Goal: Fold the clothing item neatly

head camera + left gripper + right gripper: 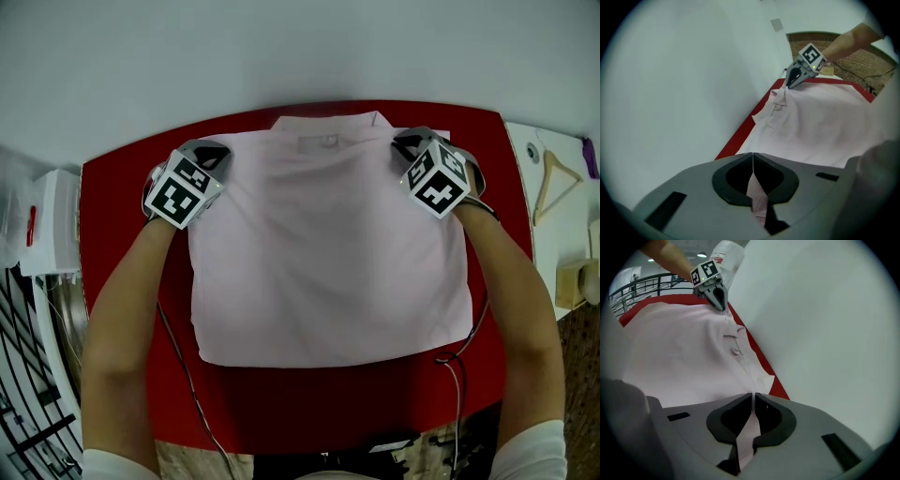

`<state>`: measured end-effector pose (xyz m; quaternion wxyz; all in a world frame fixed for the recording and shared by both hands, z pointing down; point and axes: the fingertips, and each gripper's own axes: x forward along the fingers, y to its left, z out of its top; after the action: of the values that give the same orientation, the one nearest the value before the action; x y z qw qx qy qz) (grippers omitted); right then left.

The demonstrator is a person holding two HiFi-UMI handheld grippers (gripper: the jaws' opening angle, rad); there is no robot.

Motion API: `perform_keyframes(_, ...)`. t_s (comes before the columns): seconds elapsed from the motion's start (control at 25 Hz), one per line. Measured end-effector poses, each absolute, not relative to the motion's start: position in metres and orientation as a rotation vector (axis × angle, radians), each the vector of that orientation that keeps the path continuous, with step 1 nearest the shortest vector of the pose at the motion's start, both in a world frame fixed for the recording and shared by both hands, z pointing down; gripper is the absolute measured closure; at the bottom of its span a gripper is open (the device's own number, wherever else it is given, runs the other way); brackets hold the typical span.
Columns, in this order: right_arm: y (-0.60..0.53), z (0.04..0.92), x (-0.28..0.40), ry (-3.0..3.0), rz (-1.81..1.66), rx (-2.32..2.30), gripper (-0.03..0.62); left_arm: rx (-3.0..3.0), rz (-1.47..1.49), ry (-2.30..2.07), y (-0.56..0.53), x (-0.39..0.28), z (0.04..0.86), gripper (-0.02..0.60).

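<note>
**Head view.** A pale pink fabric shirt (328, 253), folded to a rough rectangle, lies flat on the red table top (122, 216). Its collar (330, 122) is at the far edge, beside the pale wall (281, 47). My left gripper (219, 157) sits at the shirt's far left corner and my right gripper (407, 145) at its far right corner. Both point down and away from me.

**Left gripper view.** My jaws meet tip to tip, with a strip of the pink fabric pinched between them.

**Right gripper view.** My jaws stand almost together, clamped on a fold of the same fabric near the collar.

**Surroundings.** A wooden clothes hanger (555, 183) lies on the white surface to the right of the table, well apart from the shirt.
</note>
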<state>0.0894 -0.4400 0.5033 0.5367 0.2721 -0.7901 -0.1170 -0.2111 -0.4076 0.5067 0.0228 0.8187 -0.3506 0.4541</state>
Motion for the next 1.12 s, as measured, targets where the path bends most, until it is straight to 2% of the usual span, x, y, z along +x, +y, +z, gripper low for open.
perform_keyframes(0.12,-0.442,0.496,0.091,-1.89,-0.303,0.667,0.56,2.557,1.398,-1.016,-0.407,-0.208,0.514,0.57)
perform_keyframes(0.16,-0.443,0.493,0.091,-1.898,-0.307,0.68,0.56,2.557,1.397,-0.987,-0.406,-0.206,0.517,0.531)
perform_keyframes(0.2,-0.445,0.49,0.091,-1.907,-0.309,0.694,0.56,2.56,1.392,-0.966,-0.406,-0.204,0.519,0.468)
perform_keyframes(0.4,-0.448,0.478,0.091,-1.928,-0.339,0.742,0.56,2.533,1.424,-0.992,-0.412,-0.206,0.528,0.424)
perform_keyframes(0.48,-0.448,0.477,0.093,-1.931,-0.341,0.758,0.56,2.497,1.445,-1.004,-0.413,-0.207,0.532,0.426)
perform_keyframes(0.52,-0.448,0.477,0.094,-1.931,-0.343,0.763,0.56,2.484,1.458,-1.007,-0.413,-0.207,0.533,0.448)
perform_keyframes(0.56,-0.448,0.478,0.094,-1.929,-0.346,0.766,0.56,2.481,1.471,-1.013,-0.413,-0.207,0.532,0.503)
perform_keyframes(0.64,-0.448,0.478,0.095,-1.928,-0.353,0.773,0.56,2.502,1.478,-1.043,-0.414,-0.206,0.527,0.546)
perform_keyframes(1.12,-0.454,0.471,0.103,-1.939,-0.353,0.859,0.56,2.608,1.325,-1.394,-0.425,-0.211,0.481,0.549)
